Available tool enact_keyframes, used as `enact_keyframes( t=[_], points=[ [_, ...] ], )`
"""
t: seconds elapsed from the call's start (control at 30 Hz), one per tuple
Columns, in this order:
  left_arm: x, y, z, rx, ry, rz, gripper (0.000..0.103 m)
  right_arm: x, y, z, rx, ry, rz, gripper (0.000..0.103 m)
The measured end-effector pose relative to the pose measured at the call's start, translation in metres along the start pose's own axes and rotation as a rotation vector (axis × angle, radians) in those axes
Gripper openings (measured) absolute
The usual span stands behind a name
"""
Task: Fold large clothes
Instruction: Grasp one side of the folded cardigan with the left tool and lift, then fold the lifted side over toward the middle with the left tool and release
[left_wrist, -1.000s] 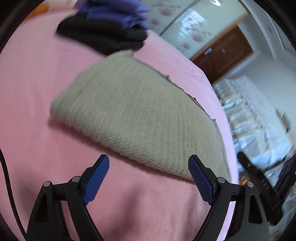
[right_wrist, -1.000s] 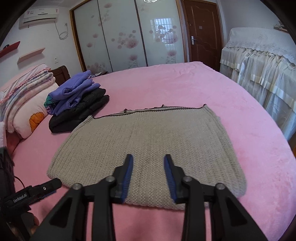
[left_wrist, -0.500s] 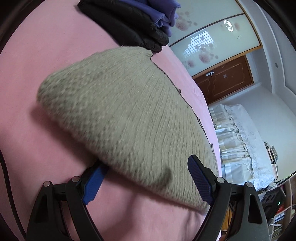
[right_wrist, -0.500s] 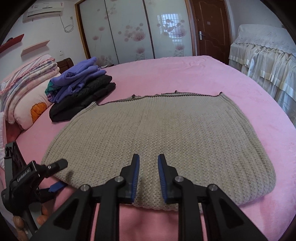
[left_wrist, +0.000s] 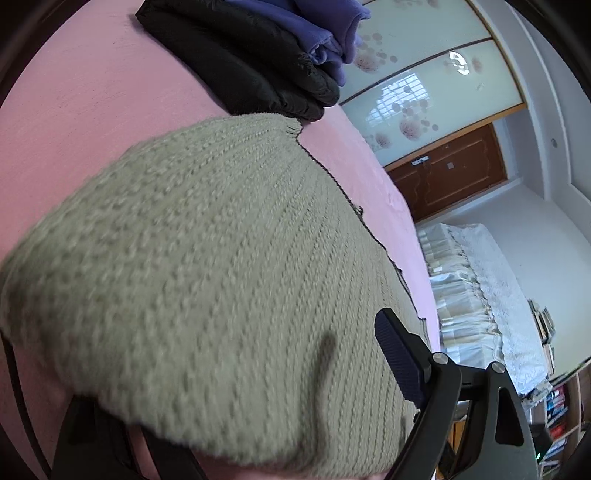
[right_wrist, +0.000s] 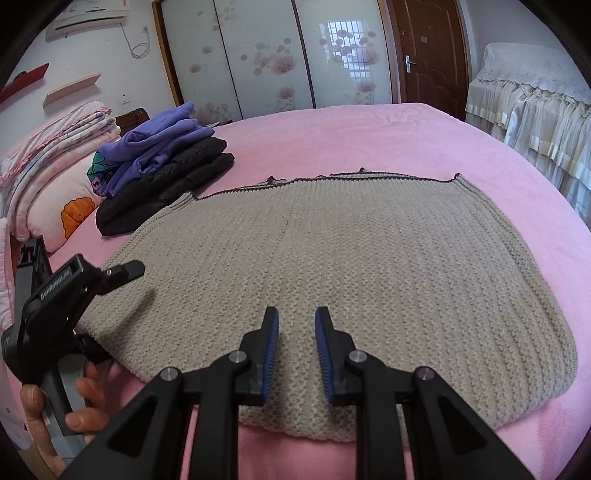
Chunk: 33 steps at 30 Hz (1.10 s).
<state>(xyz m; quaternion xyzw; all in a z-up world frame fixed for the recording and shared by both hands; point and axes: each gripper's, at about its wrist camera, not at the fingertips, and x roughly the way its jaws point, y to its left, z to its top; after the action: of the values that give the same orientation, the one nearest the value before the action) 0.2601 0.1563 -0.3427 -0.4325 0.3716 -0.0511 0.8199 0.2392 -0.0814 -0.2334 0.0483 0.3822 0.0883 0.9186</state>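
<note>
1. The left gripper (right_wrist: 110, 295) is now at the near left corner of the beige knitted sweater (right_wrist: 369, 266), having come in from the pink bedspread (right_wrist: 369, 136); one finger (left_wrist: 399, 354) lies over the knit, the other under its edge.
2. The right gripper (right_wrist: 296, 354) sits lower over the sweater's near edge, its jaws narrower than a second ago.

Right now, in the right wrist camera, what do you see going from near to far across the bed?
Right hand-held gripper → beige knitted sweater → bare pink bedspread → flowered wardrobe doors.
</note>
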Motion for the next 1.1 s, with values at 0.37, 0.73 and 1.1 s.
enact_keyframes(
  t=[0.37, 0.73, 1.1],
  points=[
    [-0.004, -0.021, 0.012, 0.135, -0.003, 0.125, 0.024, 0.019, 0.017, 0.026, -0.049, -0.010, -0.006, 0.011],
    [-0.035, -0.118, -0.009, 0.472, -0.140, 0.126, 0.021, 0.066, 0.020, 0.005, -0.057, 0.158, 0.065, 0.005],
    [-0.025, -0.209, -0.052, 0.784, -0.167, 0.108, 0.020, 0.030, -0.029, 0.012, 0.104, 0.130, 0.191, 0.005]
  ],
)
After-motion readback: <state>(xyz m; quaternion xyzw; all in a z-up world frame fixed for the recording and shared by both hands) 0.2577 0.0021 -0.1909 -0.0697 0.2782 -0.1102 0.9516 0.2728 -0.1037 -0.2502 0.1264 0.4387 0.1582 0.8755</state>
